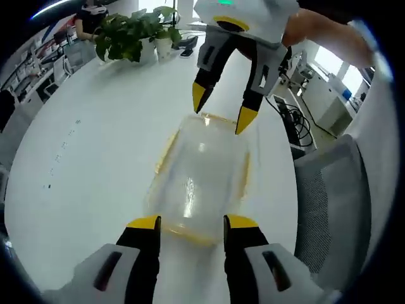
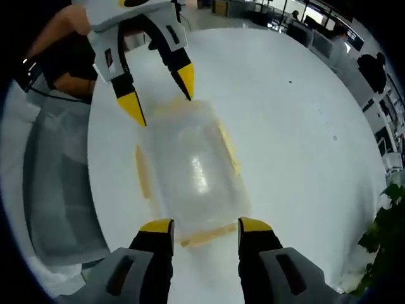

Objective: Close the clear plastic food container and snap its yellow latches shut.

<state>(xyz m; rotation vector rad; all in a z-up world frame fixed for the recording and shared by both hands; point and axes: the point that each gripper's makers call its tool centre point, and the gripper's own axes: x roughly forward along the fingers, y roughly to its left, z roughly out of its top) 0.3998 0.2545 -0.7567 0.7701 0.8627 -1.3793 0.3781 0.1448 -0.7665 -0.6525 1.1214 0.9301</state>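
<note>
- A large white table (image 1: 82, 164) is seen, its top glossy and lit brightly from above.
- A grey mesh office chair (image 1: 329, 209) is drawn up beside the table edge.
- Leafy potted plants (image 1: 133, 35) are set at the table's far end (in white pots).
- Desks and cabinets (image 1: 329, 101) are ranged beyond, with cables (image 1: 297, 123) trailing below.
- Bright windows (image 1: 335, 63) are glimpsed behind them.
</note>
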